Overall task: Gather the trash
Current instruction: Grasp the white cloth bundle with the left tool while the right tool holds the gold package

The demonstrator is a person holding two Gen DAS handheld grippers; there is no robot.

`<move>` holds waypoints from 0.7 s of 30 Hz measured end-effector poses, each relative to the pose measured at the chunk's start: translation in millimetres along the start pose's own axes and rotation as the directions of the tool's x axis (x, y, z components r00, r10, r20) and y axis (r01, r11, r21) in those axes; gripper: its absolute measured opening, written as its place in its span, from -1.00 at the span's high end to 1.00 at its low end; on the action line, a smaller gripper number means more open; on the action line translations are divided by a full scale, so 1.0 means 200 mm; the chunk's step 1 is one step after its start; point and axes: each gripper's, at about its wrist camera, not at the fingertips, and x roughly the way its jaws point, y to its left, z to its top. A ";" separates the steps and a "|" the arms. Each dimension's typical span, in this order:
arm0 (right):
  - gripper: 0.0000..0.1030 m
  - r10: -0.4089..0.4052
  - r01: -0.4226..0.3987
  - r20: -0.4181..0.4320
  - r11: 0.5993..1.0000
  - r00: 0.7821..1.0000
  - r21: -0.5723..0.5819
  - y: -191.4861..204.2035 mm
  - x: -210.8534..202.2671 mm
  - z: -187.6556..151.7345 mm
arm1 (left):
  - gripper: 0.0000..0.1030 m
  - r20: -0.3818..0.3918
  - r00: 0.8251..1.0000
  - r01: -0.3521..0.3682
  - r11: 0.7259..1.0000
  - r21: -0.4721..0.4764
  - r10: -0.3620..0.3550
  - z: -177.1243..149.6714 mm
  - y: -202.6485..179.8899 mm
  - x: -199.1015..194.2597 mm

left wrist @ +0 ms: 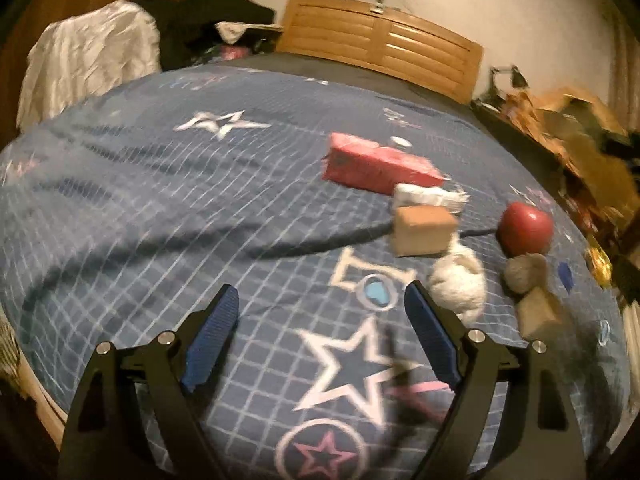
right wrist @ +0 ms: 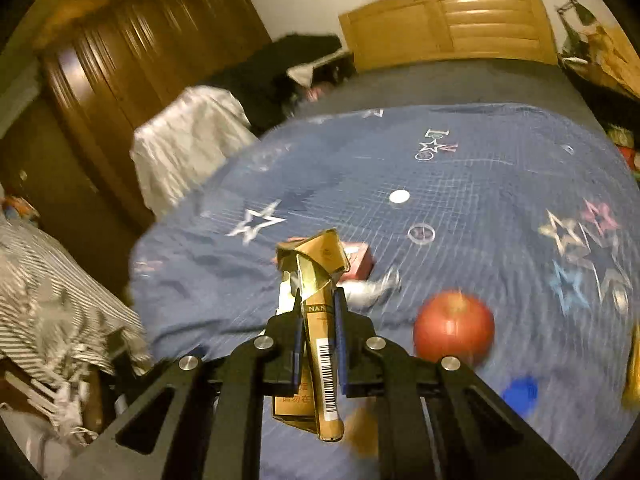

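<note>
Right gripper (right wrist: 318, 312) clamped on crumpled gold carton (right wrist: 320, 280), left gripper (left wrist: 322, 312) spread wide; better aim beside the apple (left wrist: 526, 228), pinch paper wad (left wrist: 460, 280) square.

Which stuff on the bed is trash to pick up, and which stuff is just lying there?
Probably trash:
- crushed gold cardboard packet, pinched in the right claw
- crumpled white tissue wad
- flattened pink carton
- small brown cardboard box

Probably just lying about:
- round red apple
- blue star-patterned bedspread
- wooden headboard
- white cloth beside the bed
</note>
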 end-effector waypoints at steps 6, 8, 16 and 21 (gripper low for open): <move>0.72 0.059 -0.065 0.043 0.984 0.997 0.167 -0.14 -0.30 -0.39 | -0.58 -0.084 0.988 0.135 0.987 0.093 -0.127 0.31 -0.21 0.05; 0.71 0.061 -0.071 0.053 0.974 0.997 0.214 -0.18 -0.34 -0.49 | -0.58 -0.087 0.987 0.146 0.982 0.119 -0.137 0.41 -0.30 0.12; 0.70 0.036 -0.061 0.086 0.948 0.996 0.312 -0.36 -0.47 -0.69 | -0.66 -0.320 0.947 0.088 0.984 0.153 -0.035 0.51 -0.49 0.63; 0.70 0.035 -0.070 0.105 0.935 0.994 0.346 -0.42 -0.49 -0.75 | 0.49 -0.387 0.915 0.165 0.982 0.096 -0.116 0.49 -0.46 0.72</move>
